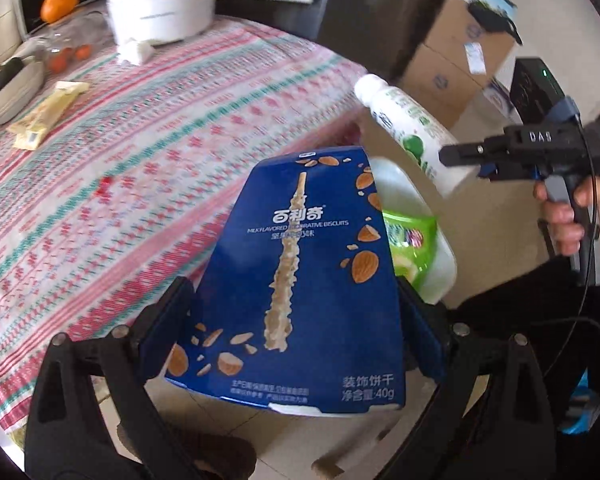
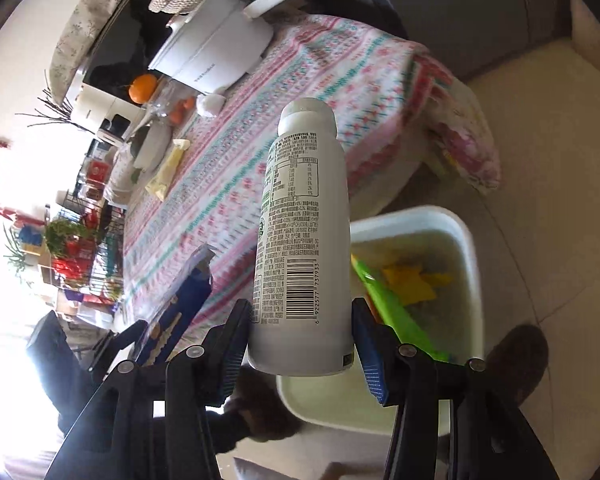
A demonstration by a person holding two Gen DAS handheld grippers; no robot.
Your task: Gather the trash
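Left hand-held gripper (image 1: 296, 312): my view shows it clamped on the blue biscuit box (image 1: 300, 276), pads against both side edges, box tilted up and away from the camera. The box sits off the desk (image 1: 140, 168) edge, partly over the white bin (image 1: 440, 240) on the floor.

Right hand-held gripper (image 2: 302, 340): clamped on the white bottle (image 2: 304, 240) near its base, cap end pointing away. In the left view the bottle (image 1: 412, 132) hangs tilted above the bin, near the desk corner.

Bin (image 2: 470, 264) contents: green wrapper (image 2: 392, 312) and yellow scraps (image 2: 412, 280).

On the desk's patterned cloth: yellow wrapper (image 1: 48, 114), white pot (image 1: 160, 0), an orange (image 1: 59, 5), a bowl (image 1: 12, 92). Cardboard boxes (image 1: 456, 56) stand beyond the desk.
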